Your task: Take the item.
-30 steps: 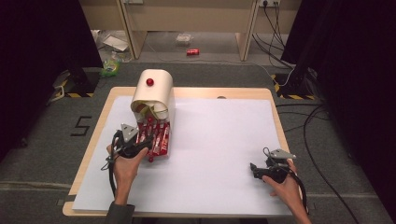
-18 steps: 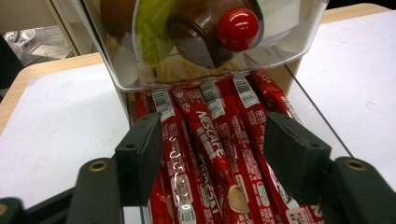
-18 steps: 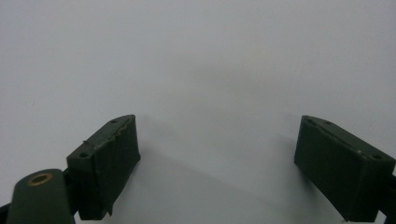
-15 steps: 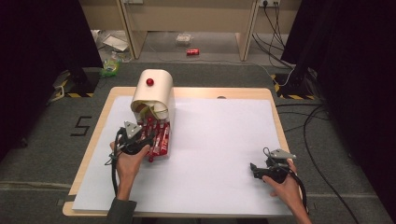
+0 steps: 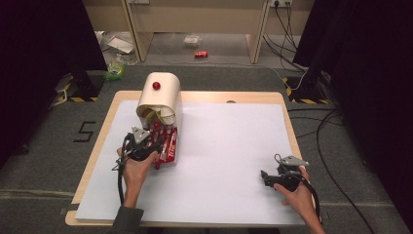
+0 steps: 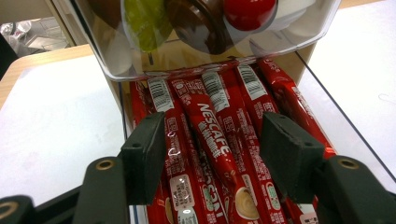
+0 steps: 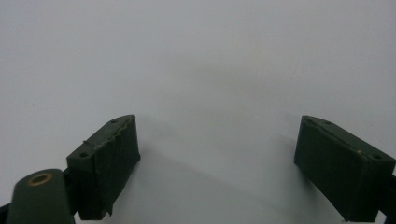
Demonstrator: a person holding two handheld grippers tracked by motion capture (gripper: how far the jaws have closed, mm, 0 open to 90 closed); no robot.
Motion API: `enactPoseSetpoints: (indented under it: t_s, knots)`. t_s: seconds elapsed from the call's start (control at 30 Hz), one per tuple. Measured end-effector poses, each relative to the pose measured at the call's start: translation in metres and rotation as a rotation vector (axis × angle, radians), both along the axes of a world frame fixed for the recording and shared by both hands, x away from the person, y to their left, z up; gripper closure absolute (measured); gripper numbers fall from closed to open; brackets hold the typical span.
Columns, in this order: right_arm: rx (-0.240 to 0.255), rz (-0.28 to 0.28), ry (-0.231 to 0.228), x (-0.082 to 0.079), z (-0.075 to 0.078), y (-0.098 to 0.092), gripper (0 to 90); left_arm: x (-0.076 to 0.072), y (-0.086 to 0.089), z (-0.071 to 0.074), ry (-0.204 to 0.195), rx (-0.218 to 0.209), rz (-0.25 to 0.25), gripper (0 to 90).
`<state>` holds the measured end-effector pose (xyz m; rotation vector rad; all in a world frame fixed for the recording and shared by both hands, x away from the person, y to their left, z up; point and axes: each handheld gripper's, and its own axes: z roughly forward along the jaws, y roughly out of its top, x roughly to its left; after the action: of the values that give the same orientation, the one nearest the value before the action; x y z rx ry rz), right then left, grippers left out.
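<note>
Left gripper view looks straight down onto a tray of red Nescafé sticks (image 6: 212,140), which lie side by side and run away from the camera toward a clear lidded box (image 6: 205,42) just beyond the jaw tips. The left gripper (image 6: 212,154) has its jaws partly apart and they have just been closing; several sticks lie between the pads, but whether the pads press on them cannot be told. In the high view, the left gripper (image 5: 146,146) sits over the sticks (image 5: 168,144) at the foot of the cream dispenser (image 5: 158,100). Well apart from it, to its right, the right gripper (image 5: 272,179) rests over the white table sheet (image 5: 229,146). Right gripper view shows its jaws (image 7: 217,172) standing wide with bare sheet between them.
</note>
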<state>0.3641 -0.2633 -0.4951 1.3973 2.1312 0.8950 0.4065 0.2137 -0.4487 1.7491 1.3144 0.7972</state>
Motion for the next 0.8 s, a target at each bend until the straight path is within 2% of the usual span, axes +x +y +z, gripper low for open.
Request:
enactPoseSetpoints:
  t_s: [0.2,0.4,0.57,0.8]
  knots:
    - [0.000,0.000,0.000,0.0001,0.0000,0.0000,14.2,-0.0006,-0.0003,-0.0011,0.016,0.013,-0.006,42.9]
    - [0.000,0.001,0.001,0.0002,0.0000,-0.0001,14.2,-0.0010,-0.0013,-0.0023,0.026,0.021,-0.015,51.9]
    - [0.000,0.001,0.001,0.0002,0.0000,-0.0001,14.1,-0.0019,0.0013,-0.0039,0.041,0.035,0.002,55.6]
    - [0.000,0.001,0.001,0.0002,0.0000,-0.0001,14.1,-0.0023,0.0015,-0.0043,0.047,0.045,-0.003,61.5]
